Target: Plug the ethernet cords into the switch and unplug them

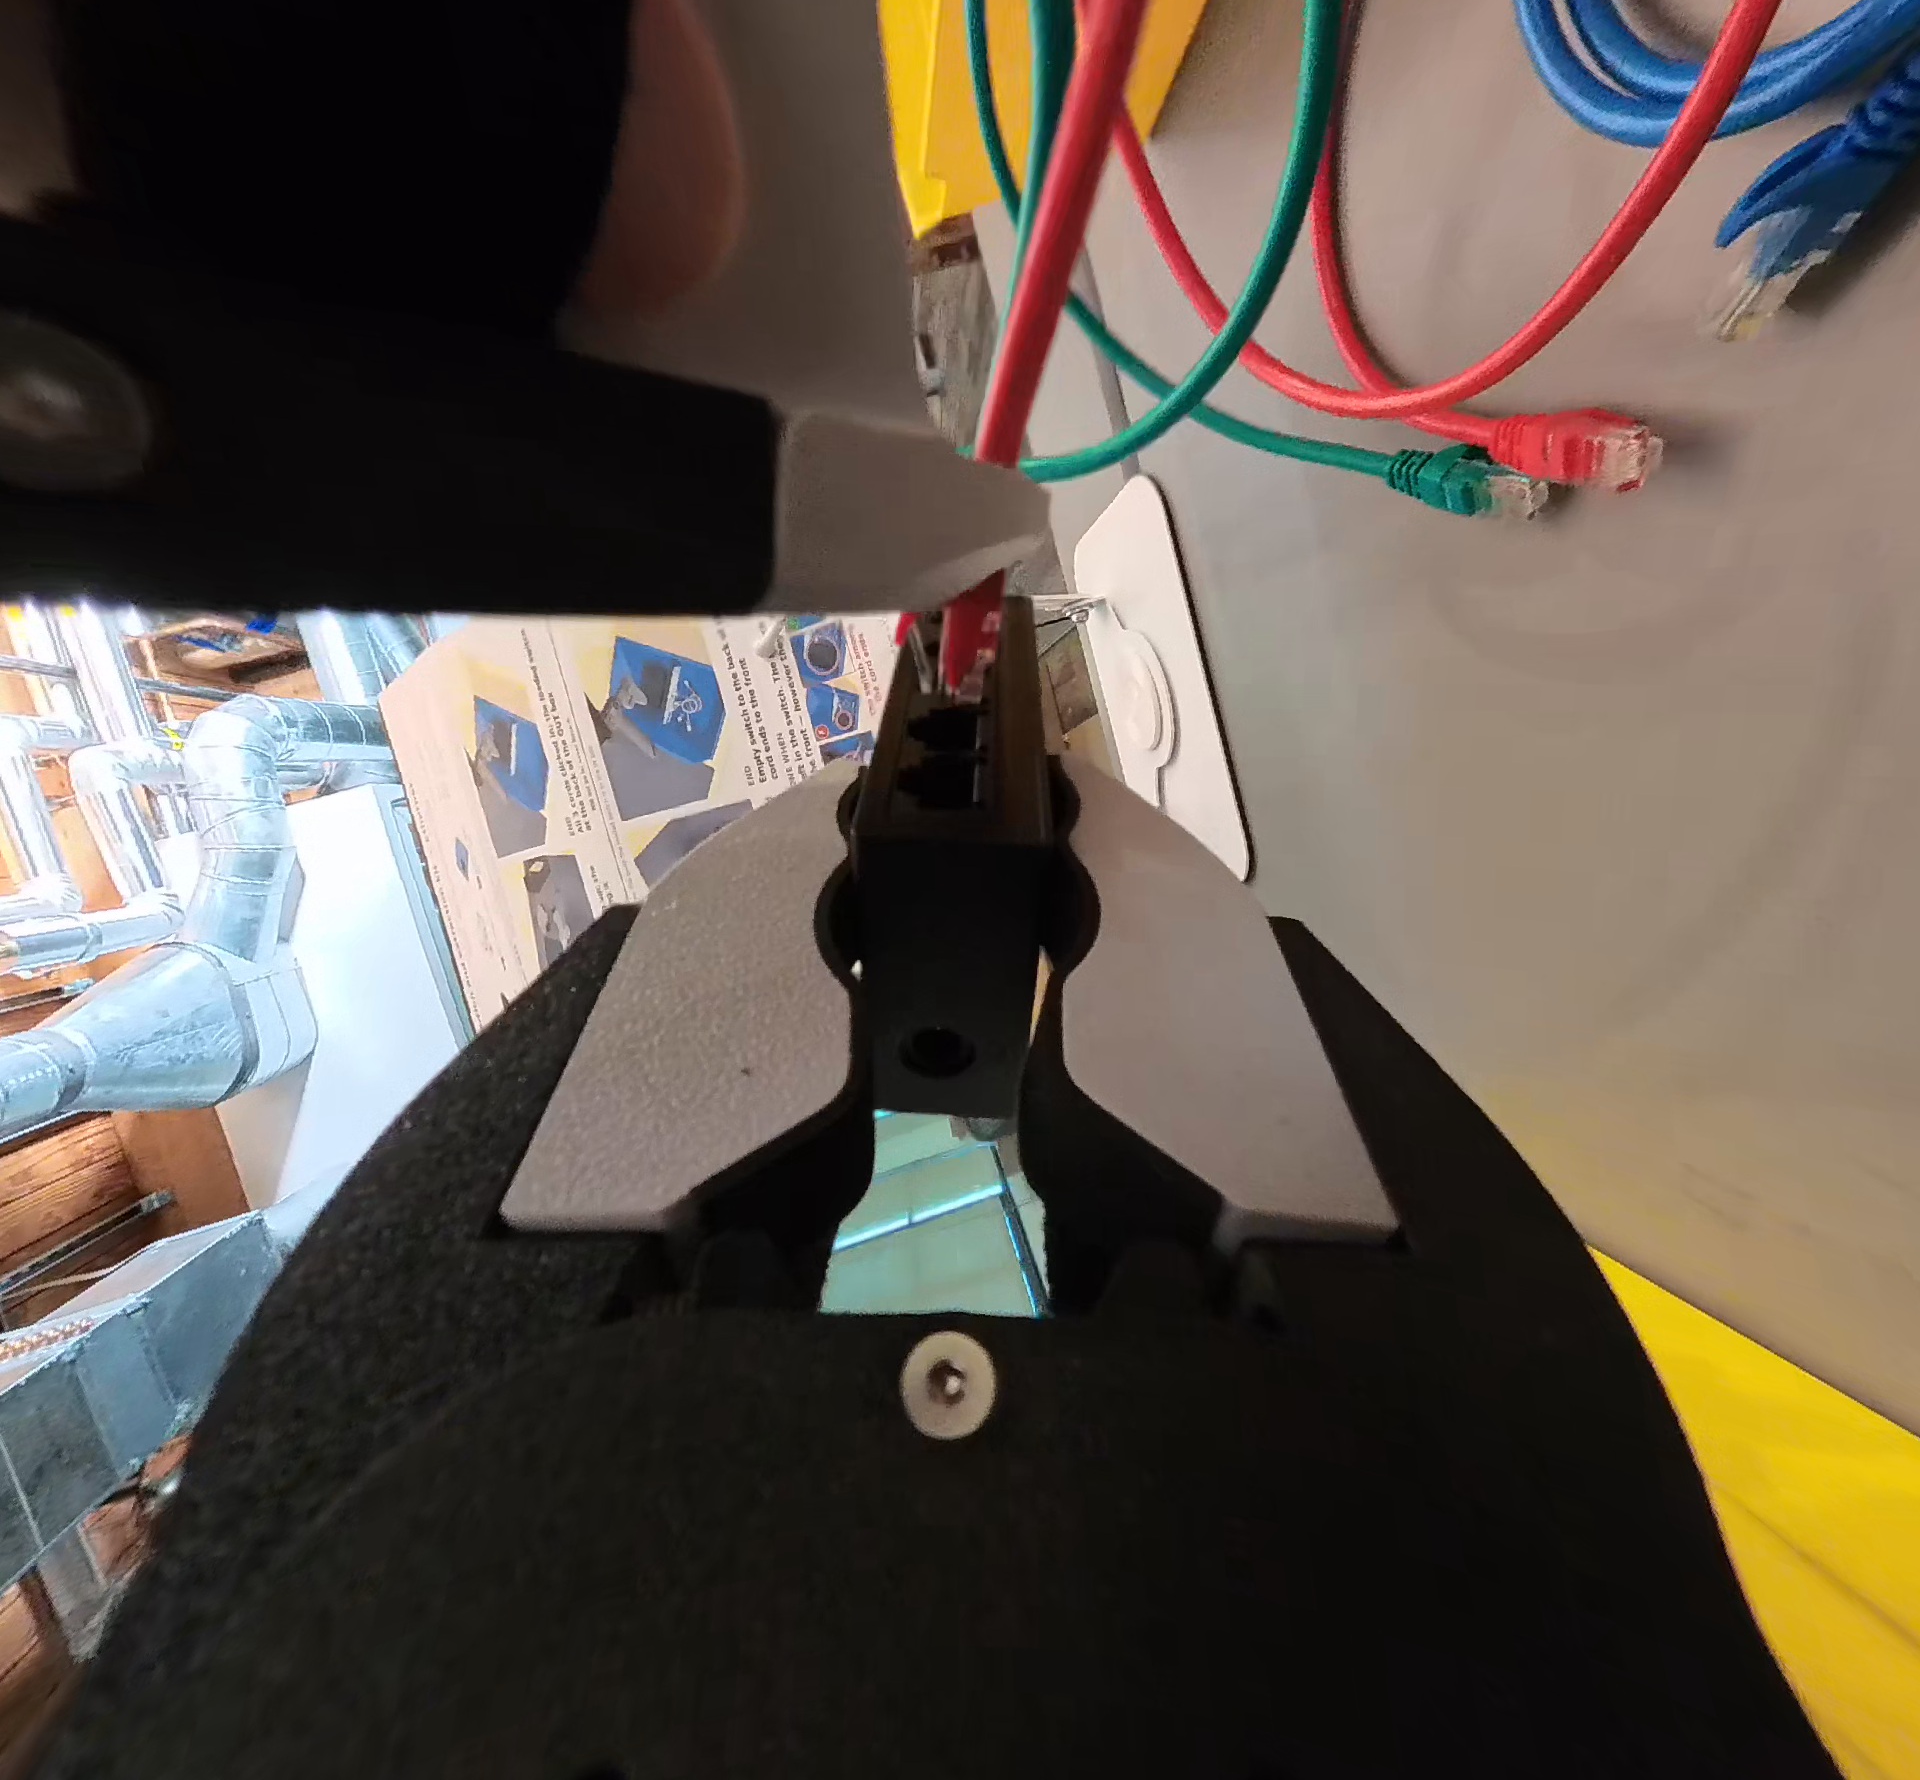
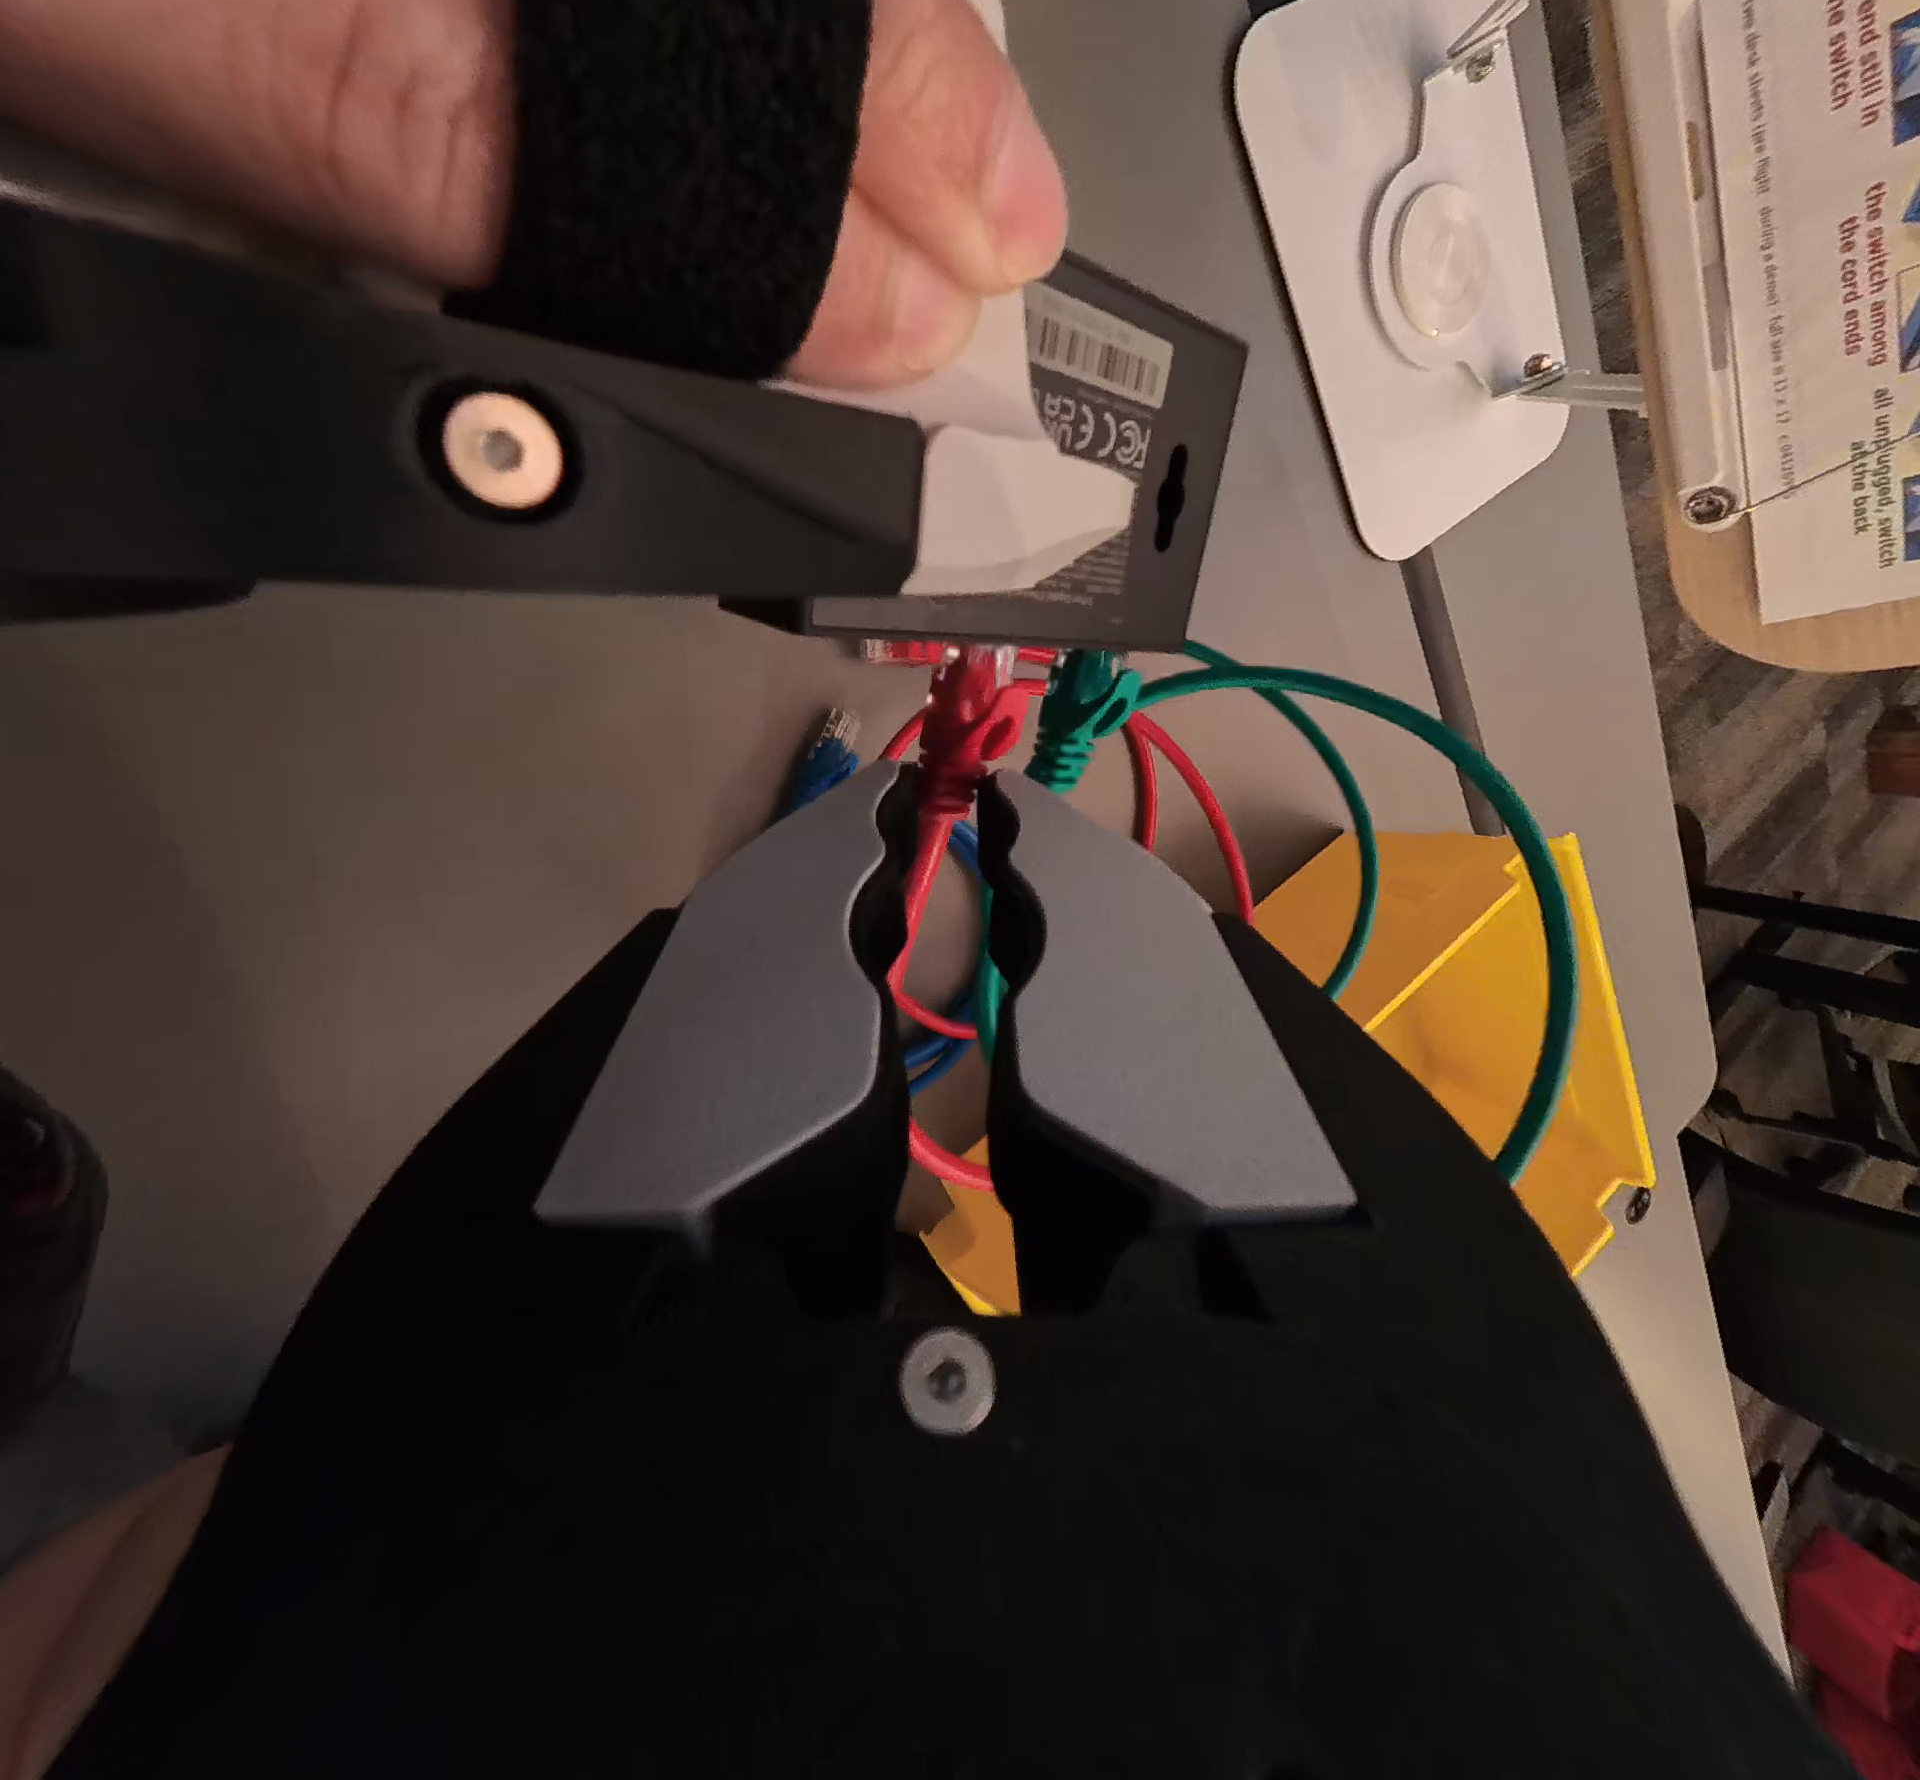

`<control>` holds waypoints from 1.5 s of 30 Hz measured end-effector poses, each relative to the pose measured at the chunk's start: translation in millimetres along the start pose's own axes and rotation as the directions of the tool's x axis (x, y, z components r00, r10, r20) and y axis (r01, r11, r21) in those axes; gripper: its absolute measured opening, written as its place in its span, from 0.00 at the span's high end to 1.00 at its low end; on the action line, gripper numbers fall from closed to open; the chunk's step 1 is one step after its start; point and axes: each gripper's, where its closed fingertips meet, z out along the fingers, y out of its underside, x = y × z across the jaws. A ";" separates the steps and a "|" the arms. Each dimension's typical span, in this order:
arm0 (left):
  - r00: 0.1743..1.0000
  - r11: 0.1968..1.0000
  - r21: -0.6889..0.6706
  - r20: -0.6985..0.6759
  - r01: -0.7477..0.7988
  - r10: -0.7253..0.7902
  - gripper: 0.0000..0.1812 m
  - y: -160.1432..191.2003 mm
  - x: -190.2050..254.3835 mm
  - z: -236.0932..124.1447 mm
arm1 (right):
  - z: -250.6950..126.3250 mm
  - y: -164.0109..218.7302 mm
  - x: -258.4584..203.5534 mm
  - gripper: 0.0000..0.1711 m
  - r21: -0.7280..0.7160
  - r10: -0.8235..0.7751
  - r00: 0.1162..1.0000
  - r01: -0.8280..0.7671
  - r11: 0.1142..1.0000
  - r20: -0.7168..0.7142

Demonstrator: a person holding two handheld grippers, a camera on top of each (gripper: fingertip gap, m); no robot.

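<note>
My left gripper (image 1: pixel 961 795) is shut on the black switch (image 1: pixel 951 909) and holds it above the grey table, ports facing up in this view. Two ports nearest me are empty. My right gripper (image 2: pixel 951 780) is shut on the boot of a red ethernet cord (image 2: pixel 961 722), whose clear plug tip (image 1: pixel 966 665) sits at a farther port; I cannot tell how deep. The switch's labelled underside (image 2: pixel 1101 483) shows in the right wrist view, with a green plug (image 2: pixel 1081 707) at its edge; whether that plug is in a port or behind it is unclear.
Loose green (image 1: pixel 1455 483), red (image 1: pixel 1569 447) and blue (image 1: pixel 1787 244) plugs lie on the table (image 1: pixel 1558 899). A blue cord coil (image 1: pixel 1621 57) and a yellow bin (image 2: pixel 1455 1024) lie near. A white stand base (image 2: pixel 1392 244) holds an instruction sheet (image 1: pixel 644 754) by the table edge. My hands' fingertips stand some 5 centimetres from each other.
</note>
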 end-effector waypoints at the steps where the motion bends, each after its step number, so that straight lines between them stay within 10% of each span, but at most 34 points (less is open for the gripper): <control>1: 1.000 1.000 0.003 0.000 0.002 -0.002 0.84 -0.2 -0.1 -0.2 | -0.5 0.0 -0.1 0.93 0.001 0.000 1.000 0.000 1.000 0.001; 20: 0.917 0.958 -0.007 0.291 0.286 -0.271 0.84 48.2 -67.3 -21.4 | -59.4 -68.5 34.5 0.93 0.654 0.087 0.995 -0.096 0.750 0.046; 39: 0.853 0.930 -0.017 0.404 0.366 -0.329 0.84 67.1 -88.1 -32.7 | -79.1 -93.6 43.1 0.93 0.819 0.102 0.983 0.067 0.570 -0.151; 45: 0.838 0.930 0.009 0.431 0.367 -0.335 0.84 63.8 -92.7 -35.8 | -84.9 -91.1 41.6 0.93 0.838 0.117 0.993 -0.044 0.544 -0.024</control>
